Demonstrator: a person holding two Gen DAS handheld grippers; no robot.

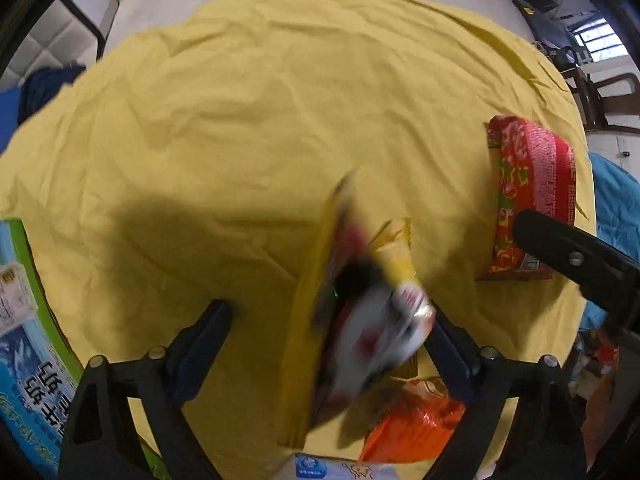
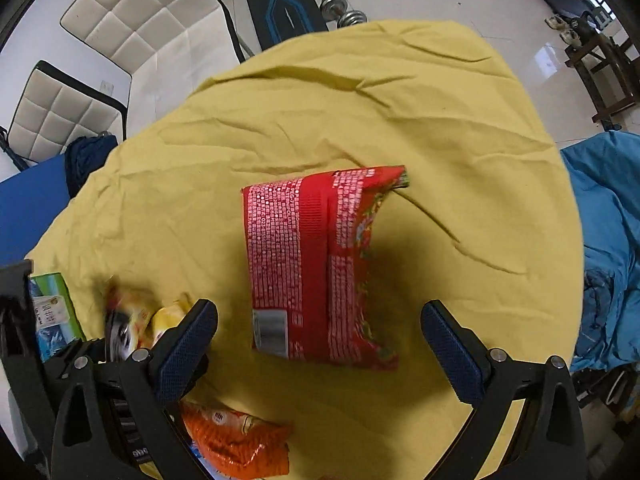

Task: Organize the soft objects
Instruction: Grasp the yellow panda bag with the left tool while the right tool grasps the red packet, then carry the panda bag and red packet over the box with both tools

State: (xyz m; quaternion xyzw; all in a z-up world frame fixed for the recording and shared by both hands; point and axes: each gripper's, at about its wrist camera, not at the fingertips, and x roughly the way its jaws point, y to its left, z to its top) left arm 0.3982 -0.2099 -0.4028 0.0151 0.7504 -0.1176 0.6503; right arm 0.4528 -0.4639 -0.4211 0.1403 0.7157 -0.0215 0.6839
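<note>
Red snack bag lies flat at centre of the right wrist view, printed back up, barcode at its lower left, on the yellow cloth covering the counter. Right claw hangs straight over it, jaws wide, pads clear of the bag on both sides.

Left wrist view: yellow-and-white packet, motion-blurred, sits between the pads of the left claw. It leans against the right-hand finger; the left-hand pad stands apart from it, so the jaws are open, no grip.

Orange bag lies on the cloth at the lower edge, just below the packet. Green-and-blue box at far left edge. White quilted chairs upper left; dumbbell on the floor at top.
</note>
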